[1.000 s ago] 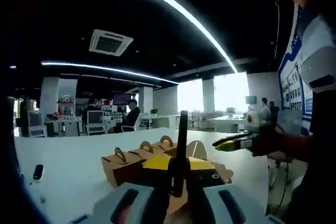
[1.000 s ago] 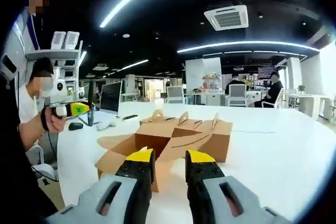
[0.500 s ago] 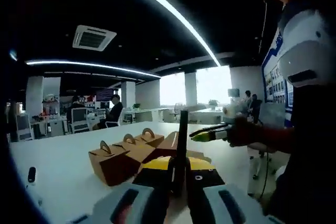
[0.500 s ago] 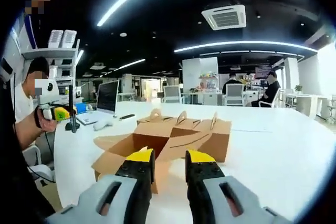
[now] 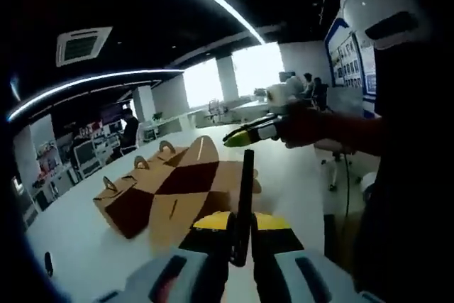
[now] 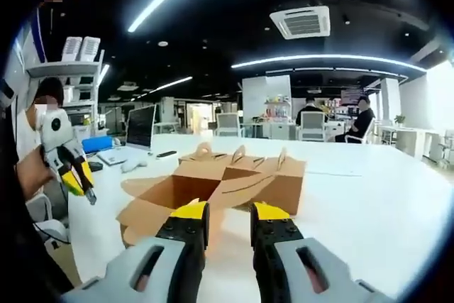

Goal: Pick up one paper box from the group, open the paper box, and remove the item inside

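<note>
The left gripper point(image 5: 240, 223) has a pale grey body with dark oval slots, black jaws and yellow tips; seen from the right gripper view it is a white housing ending in narrow yellow-and-black jaws. The right gripper point(image 6: 230, 212) is built alike, with grey slotted shells, black ribbed jaws and yellow caps, and beyond the left gripper's tips it appears slim with a yellow-green tip. To the right of those tips the person wears a dark sleeve point(image 5: 355, 129) and a dark top.
</note>
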A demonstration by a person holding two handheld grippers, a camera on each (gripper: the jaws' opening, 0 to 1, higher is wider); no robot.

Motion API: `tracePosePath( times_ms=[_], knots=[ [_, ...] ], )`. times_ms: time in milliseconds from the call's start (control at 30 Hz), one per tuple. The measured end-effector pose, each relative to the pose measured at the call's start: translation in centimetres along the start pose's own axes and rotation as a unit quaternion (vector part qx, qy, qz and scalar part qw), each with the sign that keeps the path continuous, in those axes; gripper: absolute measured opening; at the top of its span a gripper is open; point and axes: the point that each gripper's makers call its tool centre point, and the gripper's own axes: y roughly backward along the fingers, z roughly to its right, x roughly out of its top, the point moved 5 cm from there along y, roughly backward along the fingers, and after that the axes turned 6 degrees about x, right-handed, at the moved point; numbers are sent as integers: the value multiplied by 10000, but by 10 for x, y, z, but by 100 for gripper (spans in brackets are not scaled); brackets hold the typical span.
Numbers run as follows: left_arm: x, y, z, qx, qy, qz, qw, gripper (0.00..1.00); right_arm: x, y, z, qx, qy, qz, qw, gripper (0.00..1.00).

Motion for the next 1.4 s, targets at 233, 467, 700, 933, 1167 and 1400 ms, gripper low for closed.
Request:
tracePosePath(
  times_ms=[233,467,700,933,1167,1400],
  knots=[
    [-26,-25,7,-360,-418,-1040,9931,13,-11,7,2,18,-208,-54,9998,24],
    [-26,-47,11,-550,-697,-1382,9864,13,-11,11,10,-52,-205,-25,9998,25],
    [-28,-57,13,-866,-718,-1679,9794,13,-15,7,10,-12,-207,-65,9998,25],
    [-37,-62,21,-1028,-575,-1815,9763,13,-12,3,3,143,-215,-19,9997,25],
    [-27,-70,25,-783,-302,-1514,9849,25,-16,7,3,84,-262,-33,9996,25],
    [-21,-63,21,-634,48,-1129,9916,30,-10,11,-4,99,-178,-59,9998,25]
  ],
)
